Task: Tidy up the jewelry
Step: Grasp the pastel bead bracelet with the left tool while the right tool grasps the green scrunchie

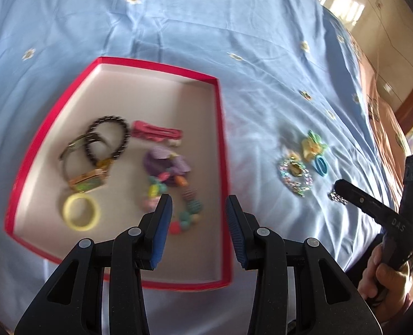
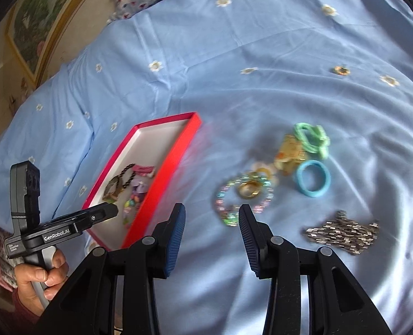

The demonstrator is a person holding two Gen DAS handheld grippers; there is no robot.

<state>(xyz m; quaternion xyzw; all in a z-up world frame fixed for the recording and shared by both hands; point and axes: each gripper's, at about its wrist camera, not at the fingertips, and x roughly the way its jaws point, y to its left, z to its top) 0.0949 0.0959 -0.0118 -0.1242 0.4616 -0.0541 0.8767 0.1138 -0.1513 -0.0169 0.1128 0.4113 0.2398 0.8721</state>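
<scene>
your left gripper (image 1: 198, 217) jaws spread, empty, over red box (image 1: 220, 128) lower centre. your right gripper (image 2: 210, 234) jaws spread, empty; beaded bracelet (image 2: 226, 195) just above, silver chain (image 2: 343, 231) right.

Wrinkled cloth bedsheet (image 2: 262, 55) (matt) under a glinting metal chain bracelet (image 2: 343, 231).

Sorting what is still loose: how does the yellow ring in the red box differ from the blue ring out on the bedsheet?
The pale yellow plastic ring lies inside the shallow red box, while the light blue ring lies outside it on the blue bedsheet. The yellow one sits apart from its neighbours; the blue one is close against a yellow-green hair ornament. Both lie flat, ungripped.
</scene>
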